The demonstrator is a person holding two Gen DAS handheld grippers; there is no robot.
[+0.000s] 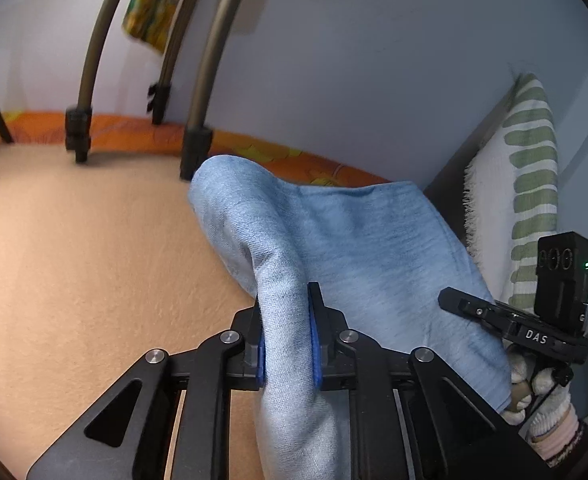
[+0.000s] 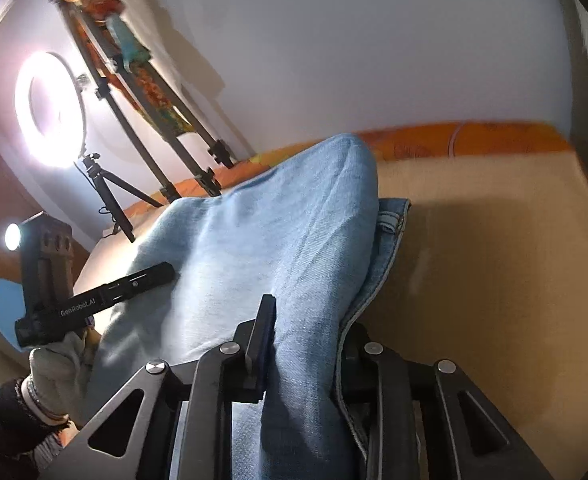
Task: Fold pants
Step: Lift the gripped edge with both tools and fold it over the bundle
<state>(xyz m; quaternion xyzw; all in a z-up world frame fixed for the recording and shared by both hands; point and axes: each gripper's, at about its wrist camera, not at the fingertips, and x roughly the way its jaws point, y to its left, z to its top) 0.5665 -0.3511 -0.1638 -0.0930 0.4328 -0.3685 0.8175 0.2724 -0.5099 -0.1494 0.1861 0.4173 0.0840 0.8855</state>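
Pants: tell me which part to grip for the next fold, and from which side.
Grip the raised ridges of the light blue pants, as both tools do now: the left tool is shut on one bunched fold and the right tool on another. Come from the near side, angled downward. There the denim stands up off the tan bed surface in narrow ridges that fit the jaws.

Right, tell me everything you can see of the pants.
The pants are light blue denim, faded, with a visible twill weave. They lie bunched on a peach-coloured cover, with folds raised off it. The left gripper is shut on one raised fold, its blue pads pressing both sides. The right gripper is shut on another fold, under which a stitched hem edge lies flat. Waistband and pockets cannot be made out.
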